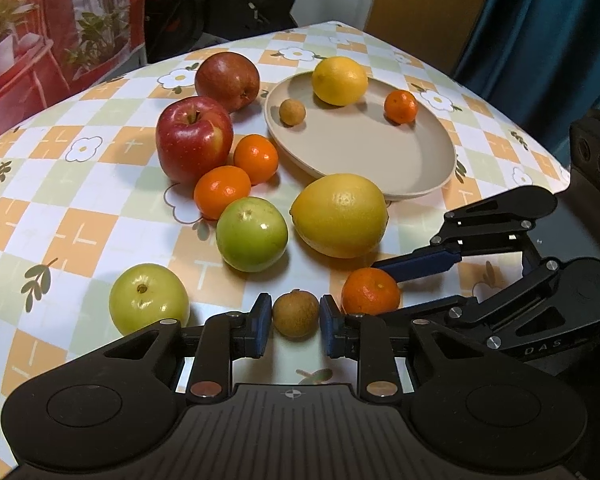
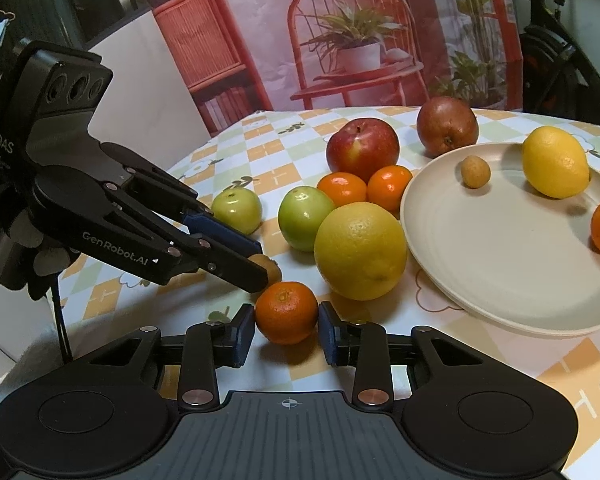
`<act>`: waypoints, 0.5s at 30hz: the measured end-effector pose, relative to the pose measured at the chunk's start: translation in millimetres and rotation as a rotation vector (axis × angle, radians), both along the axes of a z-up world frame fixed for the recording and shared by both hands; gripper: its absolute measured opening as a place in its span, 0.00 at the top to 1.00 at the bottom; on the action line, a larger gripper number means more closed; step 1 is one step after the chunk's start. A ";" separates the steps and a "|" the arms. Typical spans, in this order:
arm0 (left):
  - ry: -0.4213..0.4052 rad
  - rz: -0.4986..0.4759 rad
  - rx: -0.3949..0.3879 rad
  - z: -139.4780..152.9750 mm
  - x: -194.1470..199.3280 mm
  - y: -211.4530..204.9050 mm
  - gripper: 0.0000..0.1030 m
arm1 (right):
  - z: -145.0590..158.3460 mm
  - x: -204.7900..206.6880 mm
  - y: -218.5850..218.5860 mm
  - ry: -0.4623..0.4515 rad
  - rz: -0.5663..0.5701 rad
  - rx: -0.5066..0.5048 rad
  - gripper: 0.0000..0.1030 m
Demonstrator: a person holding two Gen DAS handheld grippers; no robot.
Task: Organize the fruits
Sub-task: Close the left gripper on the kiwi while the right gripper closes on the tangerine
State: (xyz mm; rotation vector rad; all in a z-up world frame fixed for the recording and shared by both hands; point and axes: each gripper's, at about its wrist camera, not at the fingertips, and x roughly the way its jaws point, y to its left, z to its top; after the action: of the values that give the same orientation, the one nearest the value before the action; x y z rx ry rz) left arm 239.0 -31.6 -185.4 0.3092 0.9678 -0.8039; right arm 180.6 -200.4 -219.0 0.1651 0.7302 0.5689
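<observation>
In the left wrist view my left gripper has its pads on both sides of a small brown longan on the table, touching or nearly touching it. In the right wrist view my right gripper brackets a tangerine with a small gap on each side. That tangerine and my right gripper's fingers also show in the left view. A beige plate holds a lemon, a tangerine and a longan.
On the flowered tablecloth lie two red apples, two tangerines, two green fruits and a large lemon, all close together left of the plate. The table edge runs at the right.
</observation>
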 end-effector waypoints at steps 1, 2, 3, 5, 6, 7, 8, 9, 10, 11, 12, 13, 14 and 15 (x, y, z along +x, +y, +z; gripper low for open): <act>-0.004 0.006 -0.001 0.5 -1.2 0.6 0.73 | 0.7 -0.8 -0.2 -0.002 0.001 0.000 0.70; -0.008 0.012 -0.002 1.2 -2.5 1.1 0.73 | 1.4 -1.5 -0.8 -0.004 0.000 0.000 0.70; -0.010 0.016 -0.004 2.5 -3.2 1.7 0.73 | 2.1 -2.7 -1.7 -0.007 -0.001 0.000 0.70; -0.020 0.022 -0.008 6.5 -6.0 2.4 0.73 | 3.8 -4.3 -3.1 -0.014 -0.007 0.004 0.70; -0.025 0.024 -0.011 8.9 -7.1 2.5 0.73 | 5.0 -5.1 -4.0 -0.018 -0.010 0.006 0.70; -0.030 0.026 -0.013 11.4 -8.2 2.4 0.73 | 6.4 -6.1 -5.1 -0.023 -0.014 0.010 0.70; -0.037 0.028 -0.014 14.3 -9.4 2.1 0.73 | 7.7 -7.1 -6.4 -0.027 -0.017 0.013 0.70; -0.043 0.028 -0.015 16.6 -10.6 2.3 0.73 | 9.0 -8.1 -7.6 -0.032 -0.020 0.016 0.70; -0.051 0.027 -0.015 19.3 -11.7 1.6 0.73 | 10.3 -9.3 -8.5 -0.036 -0.023 0.018 0.70; -0.056 0.028 -0.017 21.8 -12.7 0.9 0.73 | 11.1 -11.5 -10.2 -0.040 -0.027 0.021 0.70; -0.060 0.028 -0.019 23.8 -14.1 -0.3 0.73 | 12.4 -12.9 -11.6 -0.043 -0.030 0.024 0.70; -0.066 0.028 -0.019 26.0 -15.4 -1.3 0.73 | 13.7 -14.4 -12.9 -0.048 -0.035 0.026 0.70; -0.075 0.026 -0.018 28.5 -17.0 -2.6 0.73 | 15.0 -15.3 -14.1 -0.052 -0.039 0.028 0.70; -0.081 0.024 -0.018 30.9 -18.3 -3.7 0.73 | 16.4 -16.5 -15.5 -0.057 -0.043 0.030 0.70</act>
State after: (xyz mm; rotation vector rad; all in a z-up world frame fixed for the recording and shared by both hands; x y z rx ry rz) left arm 220.6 -35.3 -154.5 0.3113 0.8868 -0.7721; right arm 164.1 -215.9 -202.6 0.1914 0.6619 0.5421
